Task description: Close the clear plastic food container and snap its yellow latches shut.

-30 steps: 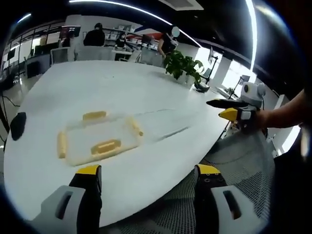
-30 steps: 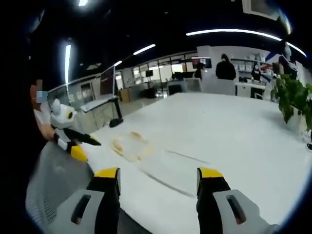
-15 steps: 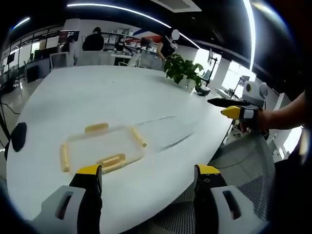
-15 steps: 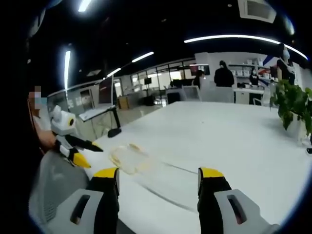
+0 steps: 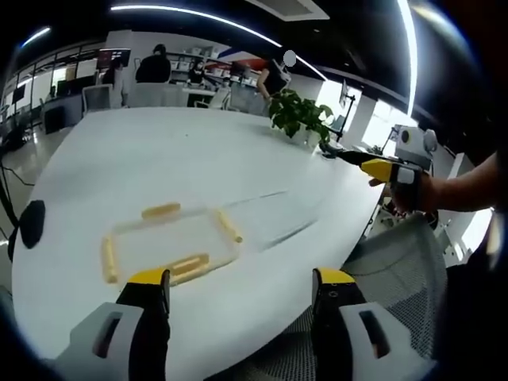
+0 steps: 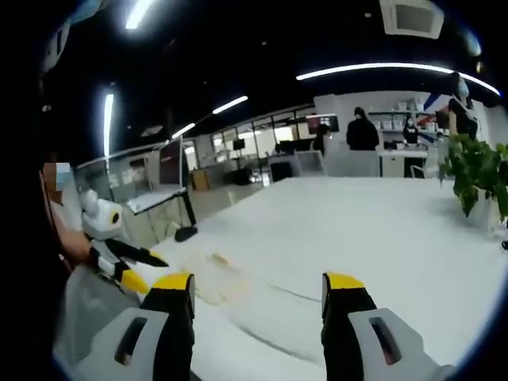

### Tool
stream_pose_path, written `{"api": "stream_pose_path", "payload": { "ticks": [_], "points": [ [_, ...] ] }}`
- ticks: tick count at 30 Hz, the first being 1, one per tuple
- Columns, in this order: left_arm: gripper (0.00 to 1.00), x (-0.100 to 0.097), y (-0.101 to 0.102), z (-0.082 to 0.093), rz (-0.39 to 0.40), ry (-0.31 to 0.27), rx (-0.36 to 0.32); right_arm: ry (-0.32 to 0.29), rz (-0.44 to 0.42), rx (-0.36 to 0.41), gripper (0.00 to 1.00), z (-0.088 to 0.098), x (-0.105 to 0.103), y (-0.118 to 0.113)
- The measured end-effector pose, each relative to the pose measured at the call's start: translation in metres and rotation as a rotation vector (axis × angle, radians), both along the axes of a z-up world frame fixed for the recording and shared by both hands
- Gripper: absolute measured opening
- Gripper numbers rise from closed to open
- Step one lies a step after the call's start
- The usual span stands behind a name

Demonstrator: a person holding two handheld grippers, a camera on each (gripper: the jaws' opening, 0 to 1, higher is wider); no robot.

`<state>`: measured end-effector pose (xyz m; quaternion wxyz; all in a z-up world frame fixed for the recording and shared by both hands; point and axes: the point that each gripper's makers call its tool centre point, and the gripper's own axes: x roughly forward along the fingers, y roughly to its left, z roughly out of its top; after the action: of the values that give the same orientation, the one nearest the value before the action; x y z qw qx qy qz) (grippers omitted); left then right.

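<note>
Both pairs of jaws stand wide apart with nothing between them. Seen in the left gripper view, the left gripper (image 5: 242, 295) hangs over the near edge of a large white table (image 5: 175, 151), its yellow-tipped jaws rising from the bottom. Just beyond and a little left of the left jaw lies the clear plastic food container (image 5: 171, 242), flat on the table, with yellow latches (image 5: 161, 210) along its sides; one latch sits right at the tip of the left jaw, though contact cannot be told. A thin clear sheet-like shape, perhaps the lid, stretches ahead of the gap between the jaws, too faint to be sure. Far to the right of the jaws, off the table edge, the right gripper (image 5: 367, 161) is held by a hand (image 5: 417, 190). A potted plant (image 5: 298, 115) stands on the table well ahead.

Seen in the right gripper view, the right gripper (image 6: 258, 290) faces along the table, with the container (image 6: 218, 274) blurred just ahead of its left jaw. The left gripper (image 6: 119, 258) shows to the left of those jaws, beside the table edge. People stand at desks far beyond.
</note>
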<state>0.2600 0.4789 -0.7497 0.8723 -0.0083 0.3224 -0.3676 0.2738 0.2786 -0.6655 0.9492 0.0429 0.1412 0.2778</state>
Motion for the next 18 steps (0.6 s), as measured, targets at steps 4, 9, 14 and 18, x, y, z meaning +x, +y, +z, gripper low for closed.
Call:
{"api": "stream_pose_path", "payload": {
  "ticks": [4,9,14,18],
  "points": [
    [0.72,0.007,0.002,0.005,0.008,-0.012,-0.007,-0.010,0.012,0.003,0.65,0.003,0.003,0.008],
    [0.71,0.012,0.005,0.009,0.021,-0.021,-0.017,-0.017,0.027,-0.004,0.64,0.005,0.004,0.014],
    [0.70,0.014,0.010,0.013,0.028,-0.036,-0.021,-0.020,0.040,-0.006,0.63,0.007,0.004,0.023],
    [0.70,0.015,0.016,0.014,0.036,-0.035,-0.028,-0.022,0.043,0.007,0.63,0.009,0.006,0.031]
  ]
}}
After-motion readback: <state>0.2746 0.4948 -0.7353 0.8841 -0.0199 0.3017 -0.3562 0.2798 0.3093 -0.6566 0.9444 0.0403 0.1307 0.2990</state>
